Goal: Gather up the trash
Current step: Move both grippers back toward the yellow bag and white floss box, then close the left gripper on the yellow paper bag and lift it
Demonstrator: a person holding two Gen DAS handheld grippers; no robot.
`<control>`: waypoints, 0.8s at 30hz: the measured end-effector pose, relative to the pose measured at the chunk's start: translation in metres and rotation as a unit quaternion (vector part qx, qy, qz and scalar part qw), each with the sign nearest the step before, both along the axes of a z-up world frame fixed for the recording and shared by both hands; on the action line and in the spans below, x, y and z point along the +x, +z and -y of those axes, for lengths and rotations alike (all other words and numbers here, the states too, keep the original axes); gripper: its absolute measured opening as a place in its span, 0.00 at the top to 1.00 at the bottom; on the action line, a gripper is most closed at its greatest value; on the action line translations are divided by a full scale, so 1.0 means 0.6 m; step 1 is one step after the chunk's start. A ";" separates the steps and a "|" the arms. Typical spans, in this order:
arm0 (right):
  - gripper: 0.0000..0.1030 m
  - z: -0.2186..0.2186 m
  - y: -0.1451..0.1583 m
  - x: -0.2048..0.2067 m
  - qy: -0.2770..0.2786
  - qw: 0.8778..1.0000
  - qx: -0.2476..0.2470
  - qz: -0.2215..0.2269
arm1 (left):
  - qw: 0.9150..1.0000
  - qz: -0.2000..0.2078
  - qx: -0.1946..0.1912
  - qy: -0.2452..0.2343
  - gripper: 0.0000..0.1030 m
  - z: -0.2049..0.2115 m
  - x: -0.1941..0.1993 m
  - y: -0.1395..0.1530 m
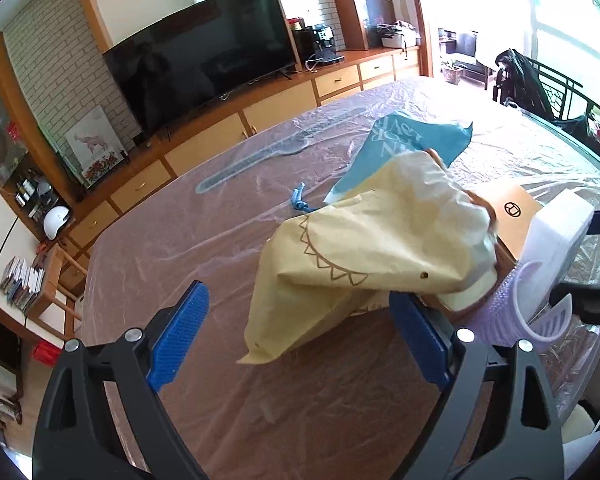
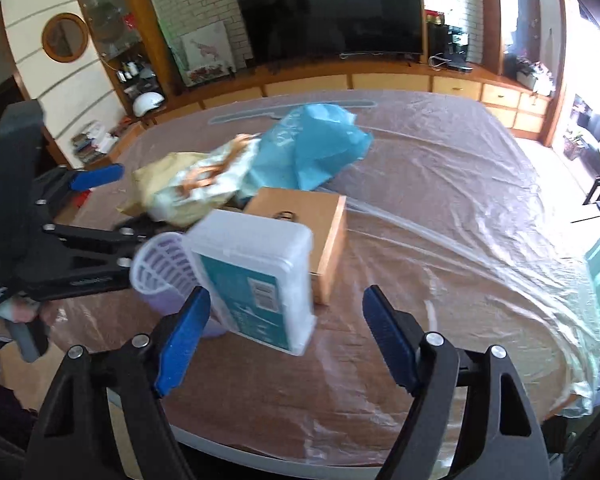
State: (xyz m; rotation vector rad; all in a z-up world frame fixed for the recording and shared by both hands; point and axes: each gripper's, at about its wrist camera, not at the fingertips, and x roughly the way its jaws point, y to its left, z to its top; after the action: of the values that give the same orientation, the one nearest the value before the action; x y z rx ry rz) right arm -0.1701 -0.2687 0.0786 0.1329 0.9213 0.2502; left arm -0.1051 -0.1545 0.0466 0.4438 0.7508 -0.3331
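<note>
A pile of trash lies on the plastic-covered table (image 1: 228, 392). A yellow paper bag (image 1: 364, 248) lies just ahead of my open left gripper (image 1: 300, 332), its corner between the blue pads, untouched. Behind it lies a blue plastic bag (image 1: 416, 140). A brown cardboard box (image 2: 304, 224), a white plastic box with a teal label (image 2: 256, 272) and a lilac mesh cup (image 2: 160, 272) stand ahead of my open right gripper (image 2: 288, 328). The white box is tilted and blurred, close to the left pad. The yellow bag (image 2: 180, 192) and blue bag (image 2: 312, 148) also show in the right wrist view.
A blue cord (image 1: 300, 200) lies on the table behind the yellow bag. A TV (image 1: 204, 52) and wooden cabinets line the far wall. The left gripper's body (image 2: 60, 240) shows at the left of the right wrist view. Black chairs (image 1: 524, 80) stand beyond the table.
</note>
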 end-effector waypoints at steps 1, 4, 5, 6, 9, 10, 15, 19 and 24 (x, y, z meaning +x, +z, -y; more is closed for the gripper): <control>0.25 -0.002 -0.002 -0.001 0.002 1.000 0.008 0.000 | 1.000 0.000 0.001 -0.004 0.10 0.002 0.002 -0.001; 0.25 -0.001 -0.015 0.003 0.004 0.999 0.039 -0.010 | 1.000 -0.006 -0.007 -0.010 0.10 0.000 0.013 0.000; 0.25 0.000 -0.019 0.005 0.003 0.999 0.046 -0.016 | 1.000 -0.007 -0.008 -0.012 0.10 0.000 0.015 0.000; 0.25 0.000 -0.023 0.006 0.000 0.999 0.051 -0.018 | 1.000 -0.007 -0.007 -0.013 0.10 0.002 0.016 -0.001; 0.25 -0.002 -0.030 0.007 -0.021 0.998 0.057 -0.023 | 1.000 0.000 0.000 -0.015 0.10 0.003 0.019 -0.001; 0.25 -0.002 -0.031 0.007 -0.029 0.998 0.058 -0.022 | 1.000 0.000 -0.002 -0.015 0.11 0.003 0.020 -0.001; 0.39 -0.005 -0.037 0.008 -0.034 0.997 0.067 -0.013 | 0.999 -0.020 -0.020 -0.027 0.25 -0.003 0.028 -0.008; 0.44 0.005 -0.035 0.000 -0.040 0.996 0.084 -0.010 | 0.999 -0.029 -0.029 -0.036 0.34 -0.003 0.029 -0.010; 0.50 0.024 -0.032 -0.016 -0.046 0.994 0.098 -0.010 | 0.998 -0.031 -0.035 -0.043 0.40 -0.005 0.029 -0.007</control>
State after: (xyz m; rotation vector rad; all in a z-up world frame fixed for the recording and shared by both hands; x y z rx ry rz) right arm -0.1800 -0.2831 0.0595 0.3593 0.9063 0.2537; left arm -0.0875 -0.1517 0.0423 0.4006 0.7798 -0.4539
